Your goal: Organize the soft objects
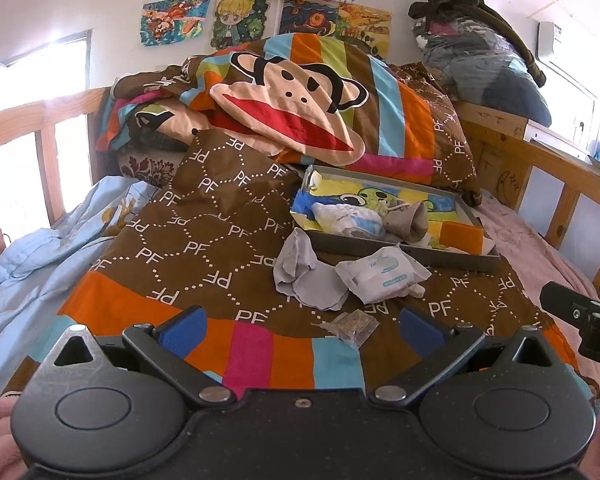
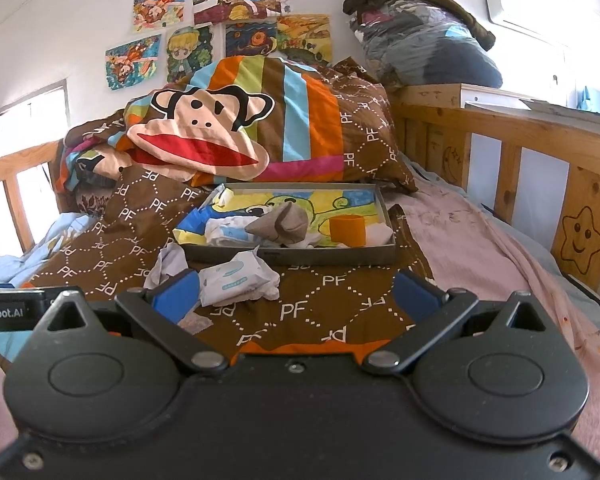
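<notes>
On the bed's brown PF quilt (image 1: pixel 204 240) we see one grey tray (image 2: pixel 300 254) at the far side, holding a grey pouch (image 2: pixel 284 222), an orange block (image 2: pixel 347 231) and white cloths. Near it lie one wipes pack (image 1: pixel 380 276), one grey cloth (image 1: pixel 304 276) and one small clear packet (image 1: pixel 352 326). Our left gripper (image 1: pixel 302 326) and right gripper (image 2: pixel 296 294) both have fingers spread wide, holding nothing.

- The quilt (image 1: pixel 204 240) is soft printed cloth, matt and creased.
- The tray (image 2: pixel 300 254) has flat grey walls that look like card, with a glossy printed lining.
- The wipes pack (image 1: pixel 380 276) is crinkled, slightly shiny plastic film.
- The grey cloth (image 1: pixel 304 276) is limp and matt.
- The bed rail (image 2: pixel 540 136) is pale varnished wood.
- The left gripper (image 1: pixel 302 326) is matt black plastic with blue textured pads (image 1: pixel 184 330).
</notes>
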